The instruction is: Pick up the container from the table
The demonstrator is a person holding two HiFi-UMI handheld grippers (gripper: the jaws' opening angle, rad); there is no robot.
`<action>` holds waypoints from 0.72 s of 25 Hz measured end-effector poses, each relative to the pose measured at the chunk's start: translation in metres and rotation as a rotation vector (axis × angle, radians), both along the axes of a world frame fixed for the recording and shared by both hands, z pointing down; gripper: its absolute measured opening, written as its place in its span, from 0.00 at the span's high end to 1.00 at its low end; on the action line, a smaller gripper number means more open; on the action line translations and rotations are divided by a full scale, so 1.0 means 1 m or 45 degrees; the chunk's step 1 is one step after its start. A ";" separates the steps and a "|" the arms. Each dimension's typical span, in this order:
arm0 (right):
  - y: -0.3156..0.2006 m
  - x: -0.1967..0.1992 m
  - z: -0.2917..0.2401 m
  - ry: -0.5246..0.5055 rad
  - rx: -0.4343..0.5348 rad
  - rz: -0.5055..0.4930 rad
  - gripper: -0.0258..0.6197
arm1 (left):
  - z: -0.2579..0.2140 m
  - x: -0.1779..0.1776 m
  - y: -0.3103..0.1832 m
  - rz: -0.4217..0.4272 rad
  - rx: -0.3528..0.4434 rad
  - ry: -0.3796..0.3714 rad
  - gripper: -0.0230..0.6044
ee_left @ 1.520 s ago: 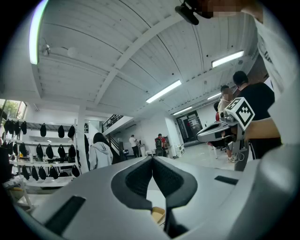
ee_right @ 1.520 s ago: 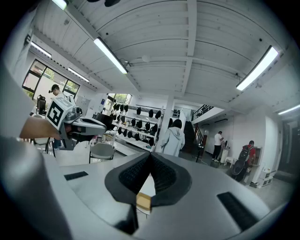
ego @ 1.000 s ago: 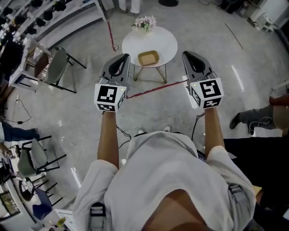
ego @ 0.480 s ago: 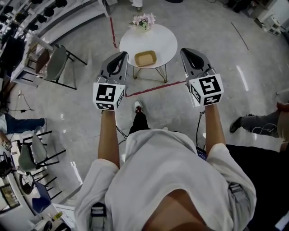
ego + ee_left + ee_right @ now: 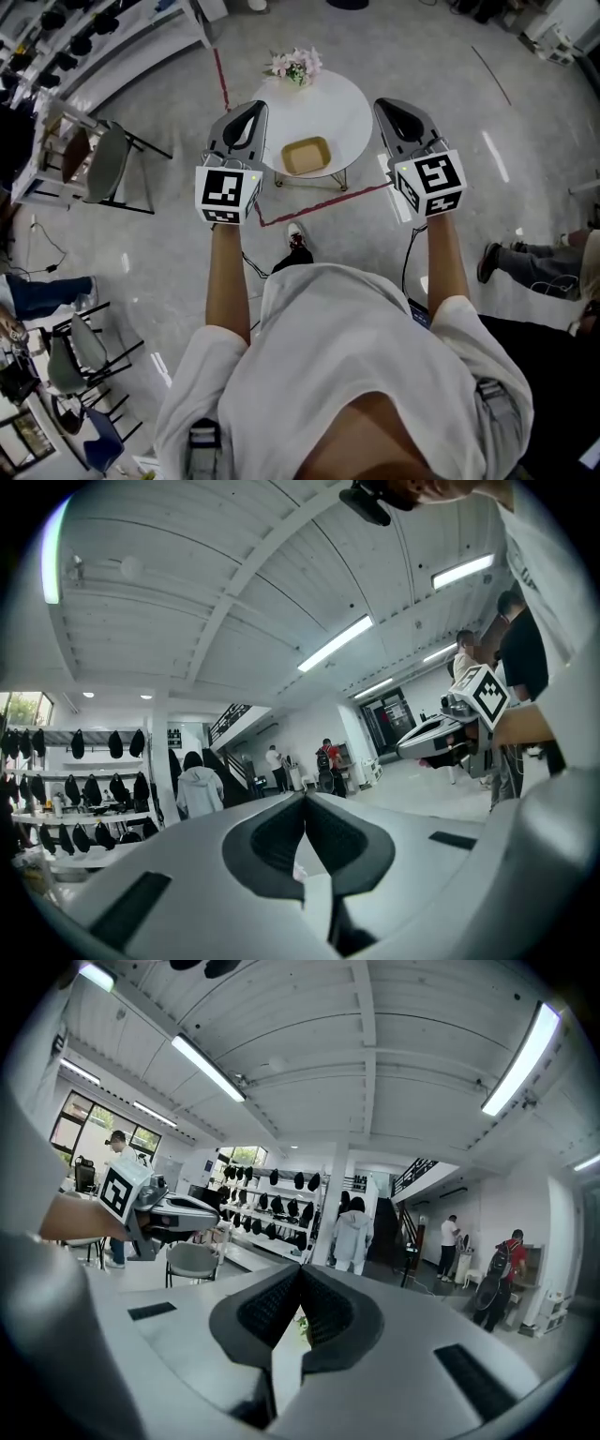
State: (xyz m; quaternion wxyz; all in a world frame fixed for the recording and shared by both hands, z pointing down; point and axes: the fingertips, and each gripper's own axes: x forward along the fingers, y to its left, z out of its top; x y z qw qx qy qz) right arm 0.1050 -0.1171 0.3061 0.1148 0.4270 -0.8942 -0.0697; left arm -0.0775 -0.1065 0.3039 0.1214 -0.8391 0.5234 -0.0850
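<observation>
A shallow tan container lies on a round white table, near the table's front edge. In the head view it shows between my two grippers, which are held out level above the floor, apart from it. My left gripper is shut with nothing in it; its dark pads meet in the left gripper view. At the container's right, my right gripper is shut and empty too, pads pressed together. The container is hidden in both gripper views.
A bunch of flowers stands at the table's far edge. Red tape runs across the floor under the table. A chair stands to the left, more chairs lower left. A person's legs lie at the right.
The table and container have come nearer in the head view and now sit between the two grippers. Both grippers moved forward together and stayed shut.
</observation>
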 end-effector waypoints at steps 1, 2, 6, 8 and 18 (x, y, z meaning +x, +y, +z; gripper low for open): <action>-0.014 -0.008 -0.001 0.004 -0.003 0.005 0.94 | -0.002 -0.007 -0.015 0.009 0.004 0.003 0.94; -0.027 -0.017 -0.001 0.007 -0.006 0.010 0.94 | -0.003 -0.015 -0.029 0.019 0.005 0.003 0.94; -0.079 -0.048 -0.005 0.000 -0.020 0.042 0.94 | -0.006 -0.048 -0.083 0.043 -0.004 0.015 0.94; -0.100 -0.061 -0.005 -0.019 -0.035 0.054 0.94 | -0.004 -0.062 -0.104 0.055 -0.014 0.023 0.94; -0.160 -0.102 0.028 -0.017 -0.158 0.079 0.94 | 0.031 -0.089 -0.172 0.135 -0.092 0.041 0.94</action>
